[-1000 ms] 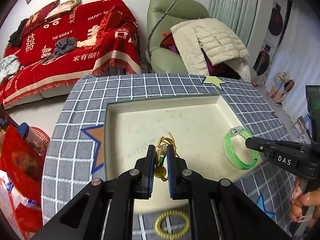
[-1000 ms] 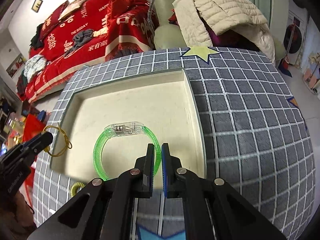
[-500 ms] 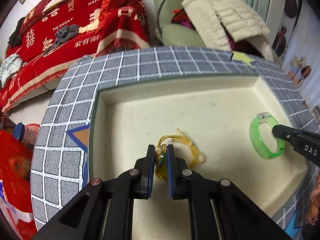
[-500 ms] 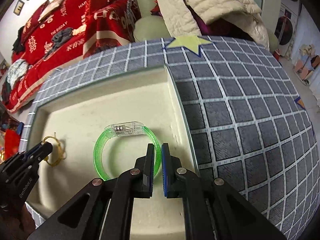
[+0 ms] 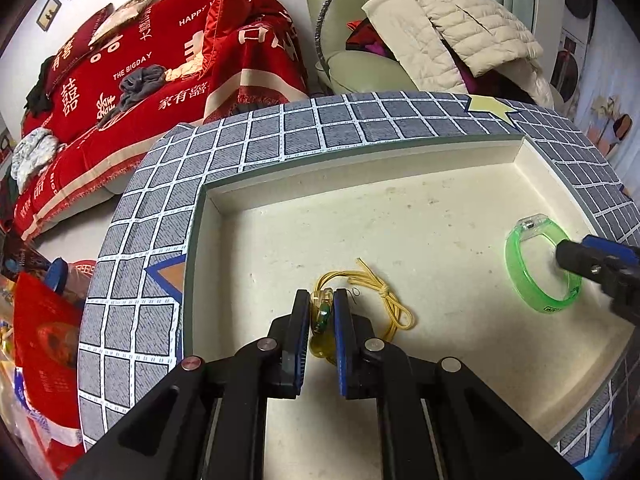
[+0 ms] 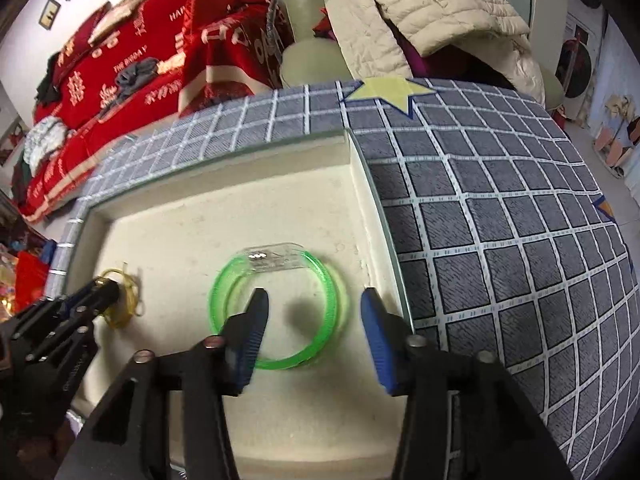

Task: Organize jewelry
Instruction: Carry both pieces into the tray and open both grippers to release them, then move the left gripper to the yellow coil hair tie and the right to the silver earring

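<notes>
We keep the left gripper clamped on the yellow cord bracelet, lower centre, low in the cream tray for release. Right gripper spread wide around green bangle, centre frame, lying in the tray.

The left tongs are clamped on a beaded charm (amber and green, partly hidden by the blue pads), low in a cream tray. Its yellow cord trails right across the tray floor. At the tray's right lies a green bangle, with the right tongs reaching over its right side. A checked cloth covers the tabletop around the tray.
</notes>
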The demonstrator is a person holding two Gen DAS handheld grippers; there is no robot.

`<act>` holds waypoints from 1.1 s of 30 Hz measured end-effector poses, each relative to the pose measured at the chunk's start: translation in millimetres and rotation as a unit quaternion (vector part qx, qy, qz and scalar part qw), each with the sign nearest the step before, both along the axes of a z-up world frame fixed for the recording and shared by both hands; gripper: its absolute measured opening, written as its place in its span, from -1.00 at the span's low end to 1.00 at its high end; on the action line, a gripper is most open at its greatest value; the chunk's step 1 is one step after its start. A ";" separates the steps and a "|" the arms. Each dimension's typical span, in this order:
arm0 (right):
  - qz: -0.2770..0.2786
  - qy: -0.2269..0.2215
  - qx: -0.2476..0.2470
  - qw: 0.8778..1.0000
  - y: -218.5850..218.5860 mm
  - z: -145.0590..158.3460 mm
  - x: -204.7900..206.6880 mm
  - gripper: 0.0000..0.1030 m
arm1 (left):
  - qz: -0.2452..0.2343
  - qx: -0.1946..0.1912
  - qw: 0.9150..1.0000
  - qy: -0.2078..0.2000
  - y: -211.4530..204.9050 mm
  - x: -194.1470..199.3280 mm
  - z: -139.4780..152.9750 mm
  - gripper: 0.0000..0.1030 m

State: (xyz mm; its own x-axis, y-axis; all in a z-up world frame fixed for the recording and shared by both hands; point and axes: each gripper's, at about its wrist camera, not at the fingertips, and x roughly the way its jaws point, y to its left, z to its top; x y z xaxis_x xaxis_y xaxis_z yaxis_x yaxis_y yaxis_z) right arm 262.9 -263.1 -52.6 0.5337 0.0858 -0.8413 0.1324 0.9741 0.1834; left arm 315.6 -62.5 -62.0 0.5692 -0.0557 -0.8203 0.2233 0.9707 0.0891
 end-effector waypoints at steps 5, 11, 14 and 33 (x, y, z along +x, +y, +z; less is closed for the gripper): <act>-0.001 -0.034 0.014 0.999 -0.1 23.8 -17.9 0.03 | 0.005 -0.001 1.000 -0.005 1.8 -0.6 3.4 0.89; 0.009 -0.060 0.025 0.998 4.3 44.4 -42.7 0.04 | 0.012 -0.004 0.999 -0.030 3.4 -6.8 16.9 1.00; 0.015 -0.068 0.030 0.997 6.0 49.8 -56.6 0.31 | 0.013 -0.002 0.999 -0.047 7.0 -17.6 26.9 1.00; 0.042 -0.024 0.037 0.998 15.5 16.2 -134.9 0.58 | 0.009 -0.035 0.999 -0.010 47.3 -126.1 24.1 1.00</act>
State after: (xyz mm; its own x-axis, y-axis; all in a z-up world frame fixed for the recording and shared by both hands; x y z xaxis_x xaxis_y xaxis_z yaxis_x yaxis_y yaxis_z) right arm 128.0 -247.5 -36.5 0.5611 0.1928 -0.8050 0.0407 0.9649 0.2595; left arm 189.5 -15.2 -38.0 0.5874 -0.1020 -0.8028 0.2046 0.9785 0.0254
